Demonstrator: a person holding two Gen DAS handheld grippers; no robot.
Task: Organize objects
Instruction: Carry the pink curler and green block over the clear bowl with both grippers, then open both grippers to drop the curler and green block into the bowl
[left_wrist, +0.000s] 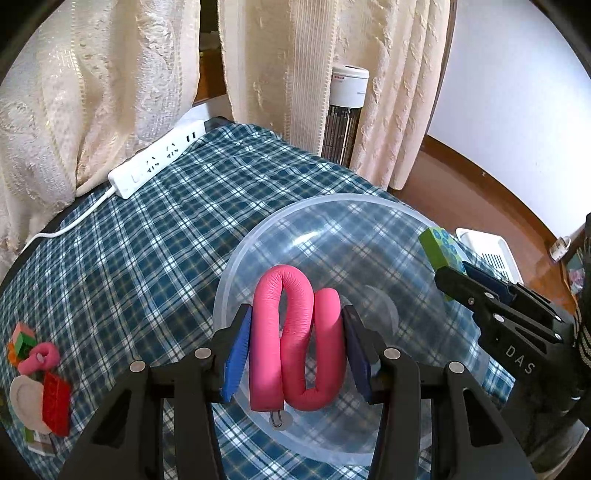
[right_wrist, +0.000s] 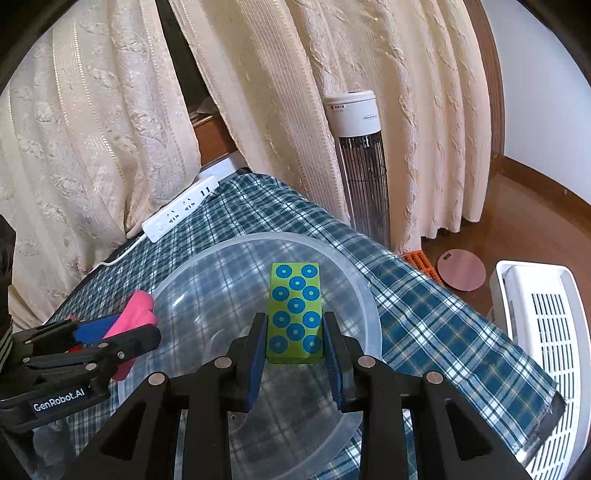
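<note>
My left gripper (left_wrist: 297, 347) is shut on a bent pink foam roller (left_wrist: 295, 339) and holds it above the clear plastic bowl (left_wrist: 369, 206). My right gripper (right_wrist: 295, 350) is shut on a green block with blue dots (right_wrist: 295, 312), also held over the bowl (right_wrist: 365, 295). The block (left_wrist: 441, 247) and the right gripper (left_wrist: 476, 291) show at the right of the left wrist view. The roller (right_wrist: 135, 312) and the left gripper (right_wrist: 110, 336) show at the left of the right wrist view.
The table has a blue plaid cloth (left_wrist: 166, 236). A white power strip (left_wrist: 155, 162) lies at its back edge by cream curtains. Small toys, a red block (left_wrist: 55, 402) and a second pink roller (left_wrist: 38, 356) lie at the left. A tower heater (right_wrist: 364, 162) and white basket (right_wrist: 546, 339) stand on the floor.
</note>
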